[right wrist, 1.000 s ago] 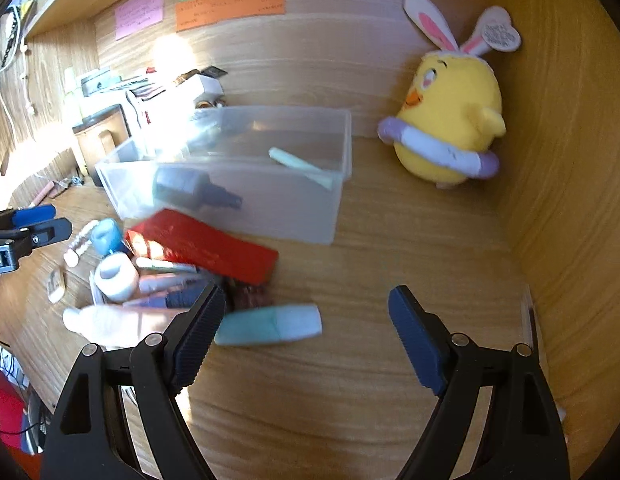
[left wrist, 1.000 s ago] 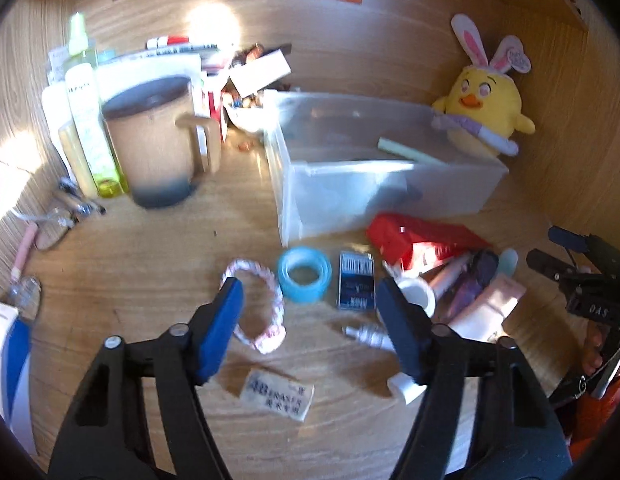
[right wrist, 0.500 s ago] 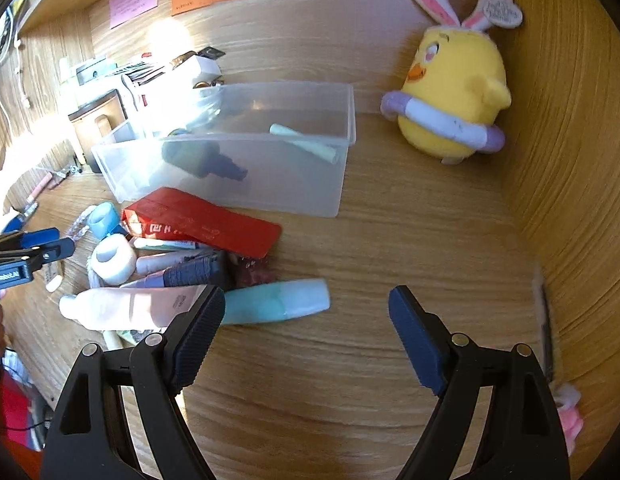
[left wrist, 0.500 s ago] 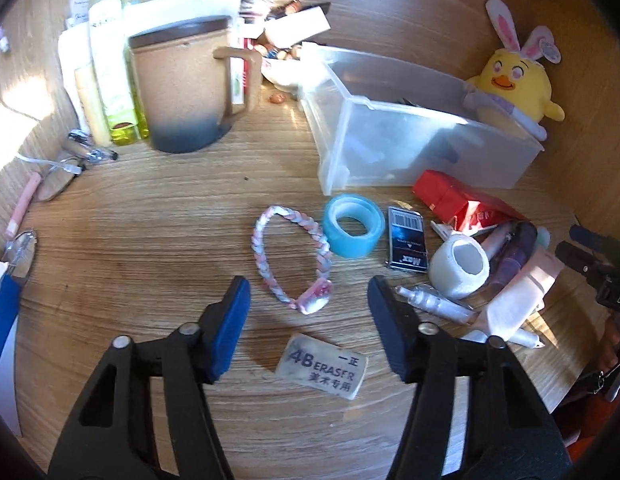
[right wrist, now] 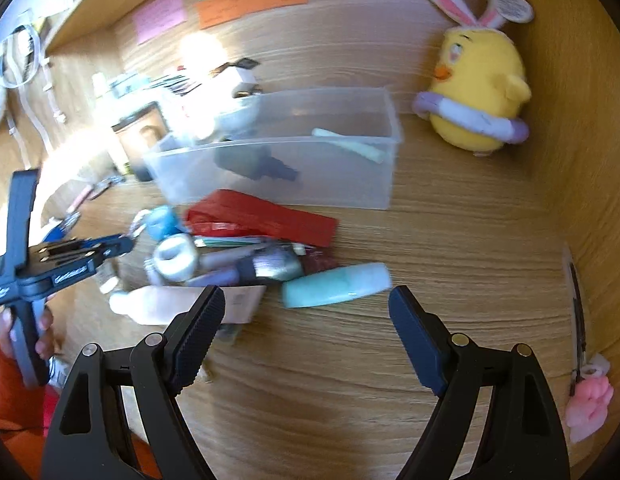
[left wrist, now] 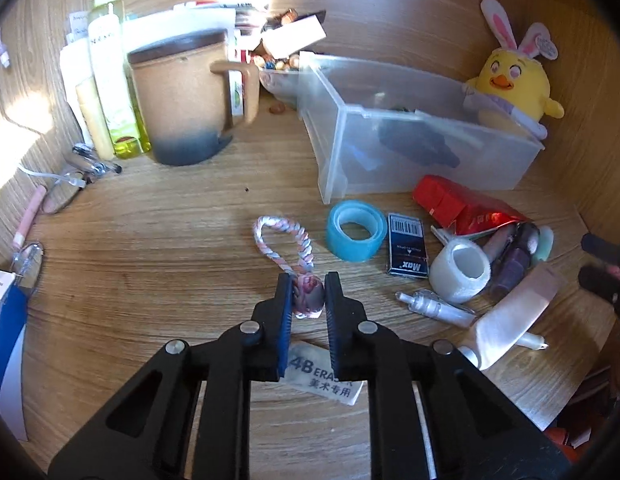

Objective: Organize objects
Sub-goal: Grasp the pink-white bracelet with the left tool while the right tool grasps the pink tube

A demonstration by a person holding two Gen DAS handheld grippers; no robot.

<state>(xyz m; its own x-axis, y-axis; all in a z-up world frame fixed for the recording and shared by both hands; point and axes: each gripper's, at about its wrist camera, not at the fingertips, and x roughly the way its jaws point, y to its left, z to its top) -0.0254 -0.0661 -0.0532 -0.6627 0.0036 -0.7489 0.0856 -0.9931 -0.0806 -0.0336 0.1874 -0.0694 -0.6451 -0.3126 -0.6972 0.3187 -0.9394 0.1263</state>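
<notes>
We are pinching the knotted end of the braided bracelet [left wrist: 284, 245] with our left gripper [left wrist: 308, 296]; its loop is lying flat on the wooden desk [left wrist: 150, 240], left of the blue tape roll [left wrist: 355, 230], with the eraser [left wrist: 323, 372] under the fingers. Our right gripper [right wrist: 306, 320] is hanging wide apart above the desk, near a teal tube [right wrist: 335, 290]. The clear bin [left wrist: 409, 140] is sitting beyond the clutter; what it is holding looks like a dark bottle, though blur is obscuring it.
</notes>
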